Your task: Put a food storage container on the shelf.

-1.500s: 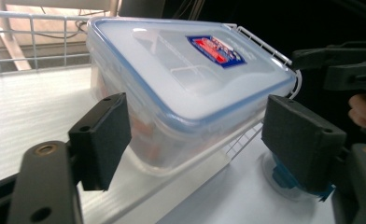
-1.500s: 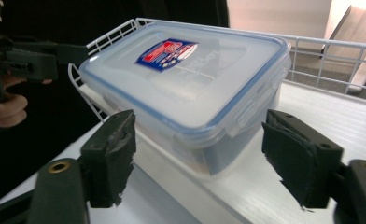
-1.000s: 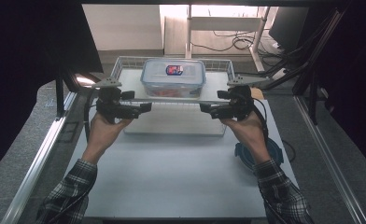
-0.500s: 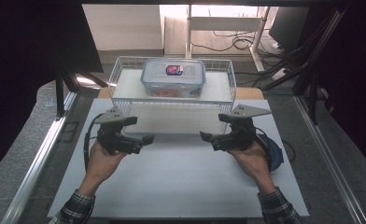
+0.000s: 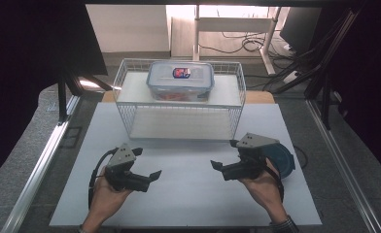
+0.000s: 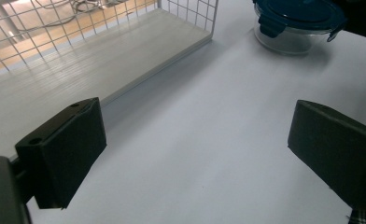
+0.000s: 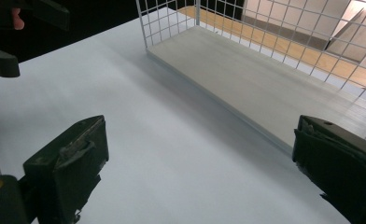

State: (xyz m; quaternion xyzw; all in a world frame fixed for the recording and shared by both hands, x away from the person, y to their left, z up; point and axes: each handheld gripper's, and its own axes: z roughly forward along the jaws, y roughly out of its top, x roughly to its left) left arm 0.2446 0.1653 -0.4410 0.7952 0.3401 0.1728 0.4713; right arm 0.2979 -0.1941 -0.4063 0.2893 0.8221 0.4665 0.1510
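Both claws hang low over the white desk [image 5: 188,194], empty. The left claw [image 5: 147,170] stands wide apart, and the right claw [image 5: 223,160] has just been opening, nothing between its jaws. The lidded box [image 5: 180,80] sits on top of the wire rack [image 5: 180,124], well apart from both. Risk: the round blue-lidded bowl [image 5: 282,162] sits just beside the right hand [image 5: 262,189]; a careless swing could knock it. Open room lies between the claws.

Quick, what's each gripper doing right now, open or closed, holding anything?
Left gripper: open, nothing between its jaws.
Right gripper: open and empty; its jaws have just been opening.
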